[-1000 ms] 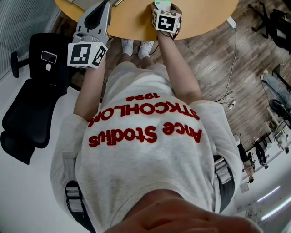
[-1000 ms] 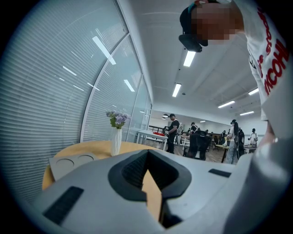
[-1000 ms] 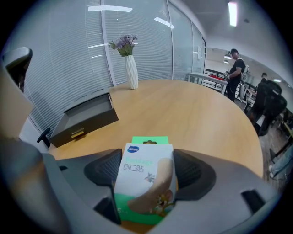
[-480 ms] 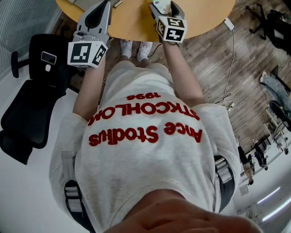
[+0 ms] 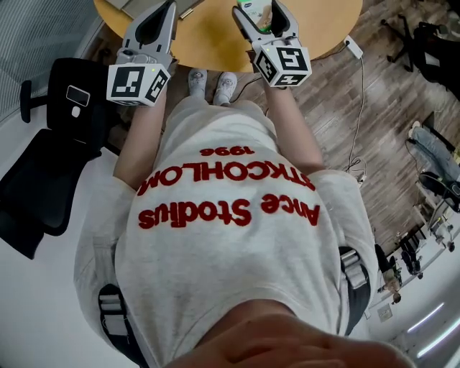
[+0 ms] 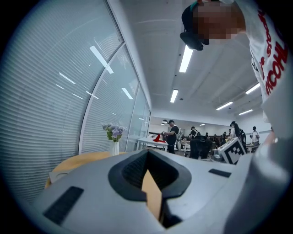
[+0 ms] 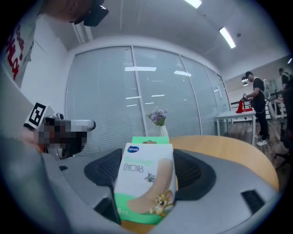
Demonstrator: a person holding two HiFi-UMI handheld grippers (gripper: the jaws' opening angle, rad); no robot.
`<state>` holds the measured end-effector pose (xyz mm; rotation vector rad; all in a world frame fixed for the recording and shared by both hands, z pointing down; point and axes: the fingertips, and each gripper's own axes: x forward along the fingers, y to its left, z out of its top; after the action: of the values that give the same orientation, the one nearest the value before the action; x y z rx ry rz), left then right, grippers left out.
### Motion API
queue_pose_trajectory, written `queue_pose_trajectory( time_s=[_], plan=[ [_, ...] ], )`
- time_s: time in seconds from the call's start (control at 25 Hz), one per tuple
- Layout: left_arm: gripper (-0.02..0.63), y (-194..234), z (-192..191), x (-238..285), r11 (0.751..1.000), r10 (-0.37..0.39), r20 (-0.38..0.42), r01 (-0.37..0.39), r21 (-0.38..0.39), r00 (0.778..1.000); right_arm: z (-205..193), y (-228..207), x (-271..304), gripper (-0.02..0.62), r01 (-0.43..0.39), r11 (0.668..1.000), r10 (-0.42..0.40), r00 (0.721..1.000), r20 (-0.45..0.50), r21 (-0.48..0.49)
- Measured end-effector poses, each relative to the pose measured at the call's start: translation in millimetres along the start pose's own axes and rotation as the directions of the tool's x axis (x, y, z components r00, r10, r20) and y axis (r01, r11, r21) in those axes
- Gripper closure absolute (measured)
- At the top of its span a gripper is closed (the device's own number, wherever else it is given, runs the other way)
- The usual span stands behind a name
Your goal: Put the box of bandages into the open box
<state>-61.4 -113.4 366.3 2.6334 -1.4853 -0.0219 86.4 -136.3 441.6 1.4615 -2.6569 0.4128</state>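
Right gripper (image 5: 257, 16) holds its jaws clamped on the box of bandages (image 7: 144, 180), which stands upright between the pads with its printed front toward the camera, lifted above the round wooden table (image 5: 208, 36). Against a second ago its marker cube (image 5: 284, 65) sits lower and further right at the top of the head view, turned at an angle, so more of the jaws and the green-and-white box shows over the table edge. Left gripper (image 6: 151, 194) has kept its place in the upper left, jaws drawn together on nothing, only a sliver of table showing between them. At the far edge of the table, a white vase (image 7: 164, 131) carries purple flowers (image 7: 158, 116).
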Motion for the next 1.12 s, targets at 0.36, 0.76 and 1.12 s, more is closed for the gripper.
queue_pose_trajectory(
  time_s=[0.36,0.76,1.12],
  plan=[
    [0.6,-12,29,0,0.999,0.015,0.041,-0.016,0.041,0.999,80,11,-37,0.249,-0.05,0.997,0.062,0.978,0.199,-0.063],
    [0.6,-22,55,9,0.996,0.033,0.069,-0.039,0.076,0.997,133,9,-68,0.249,-0.019,0.988,0.07,0.94,0.334,-0.153],
    [0.6,-9,59,2,0.995,0.042,0.095,-0.05,0.086,0.995,145,14,-73,0.249,-0.007,0.991,0.058,0.92,0.389,-0.133]
  ],
)
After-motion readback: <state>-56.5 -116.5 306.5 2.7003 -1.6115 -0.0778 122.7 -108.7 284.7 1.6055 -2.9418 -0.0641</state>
